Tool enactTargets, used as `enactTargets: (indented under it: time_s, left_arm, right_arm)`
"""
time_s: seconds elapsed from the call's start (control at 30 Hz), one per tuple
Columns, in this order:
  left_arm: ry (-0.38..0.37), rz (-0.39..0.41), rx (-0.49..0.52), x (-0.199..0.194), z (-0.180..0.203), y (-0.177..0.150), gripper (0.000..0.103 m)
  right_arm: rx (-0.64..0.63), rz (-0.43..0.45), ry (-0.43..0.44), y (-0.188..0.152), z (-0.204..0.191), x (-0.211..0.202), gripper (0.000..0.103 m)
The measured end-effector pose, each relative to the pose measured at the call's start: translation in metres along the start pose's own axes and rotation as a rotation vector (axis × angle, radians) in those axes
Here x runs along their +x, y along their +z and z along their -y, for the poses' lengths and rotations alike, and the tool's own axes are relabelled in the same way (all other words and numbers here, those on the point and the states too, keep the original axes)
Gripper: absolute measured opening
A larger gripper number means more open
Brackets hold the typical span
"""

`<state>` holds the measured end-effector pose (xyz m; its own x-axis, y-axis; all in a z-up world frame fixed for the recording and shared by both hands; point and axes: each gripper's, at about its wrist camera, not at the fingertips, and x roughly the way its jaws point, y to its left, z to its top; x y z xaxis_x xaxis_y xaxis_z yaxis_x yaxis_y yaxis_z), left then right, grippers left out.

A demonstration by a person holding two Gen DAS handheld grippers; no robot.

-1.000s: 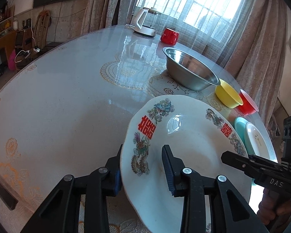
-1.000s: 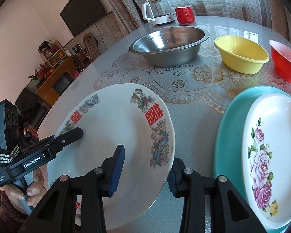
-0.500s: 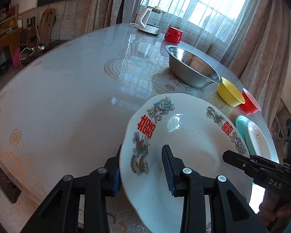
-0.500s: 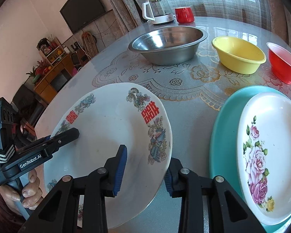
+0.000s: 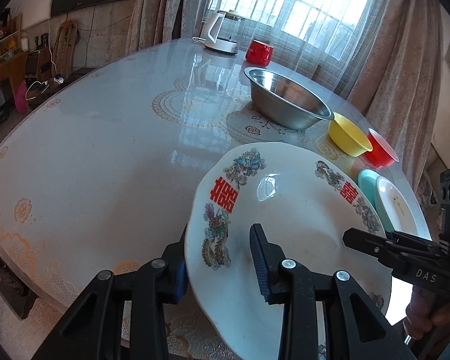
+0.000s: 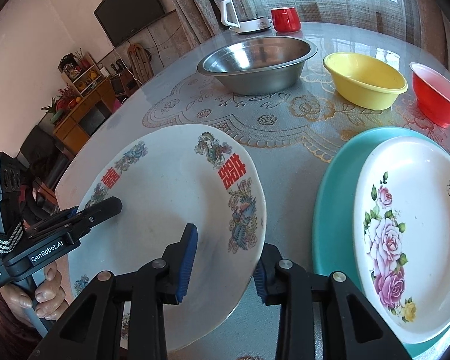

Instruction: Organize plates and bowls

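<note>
While my left gripper clamps the left rim of the dragon-pattern plate, my right gripper, its jaws just closed in, clamps the right rim. Plate held tilted above the table edge; floral plate lies on the teal plate just right.

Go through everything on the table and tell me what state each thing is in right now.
Dragon plate: lifted, tilted, gripped at both edges.
Left tool: shut on the dragon plate.
Right tool: shut on the dragon plate.
Rose plate: stacked on teal plate.
Steel bowl: upright, empty.
Yellow bowl: upright, empty.
Red bowl: upright, empty.
</note>
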<state>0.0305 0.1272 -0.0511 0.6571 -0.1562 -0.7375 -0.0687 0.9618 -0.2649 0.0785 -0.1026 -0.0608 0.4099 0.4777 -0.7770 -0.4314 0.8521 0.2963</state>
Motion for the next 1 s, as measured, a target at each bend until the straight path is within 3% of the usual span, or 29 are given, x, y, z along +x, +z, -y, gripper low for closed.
enactTargets:
  time_s: [0.1,0.43,1.0]
  left_arm:
    - [0.016,0.012,0.023,-0.002,0.002,0.000,0.035]
    - [-0.050,0.072,0.046,-0.013,0.007,0.001,0.035]
    - [-0.077,0.119,0.102,-0.020,0.029,0.010,0.035]
  right_arm:
    - [0.009,0.003,0.002,0.001,-0.001,-0.002,0.034]
    - [-0.005,0.044,0.012,0.002,-0.001,-0.021,0.035]
    - [-0.026,0.106,-0.012,0.004,-0.002,-0.039,0.034]
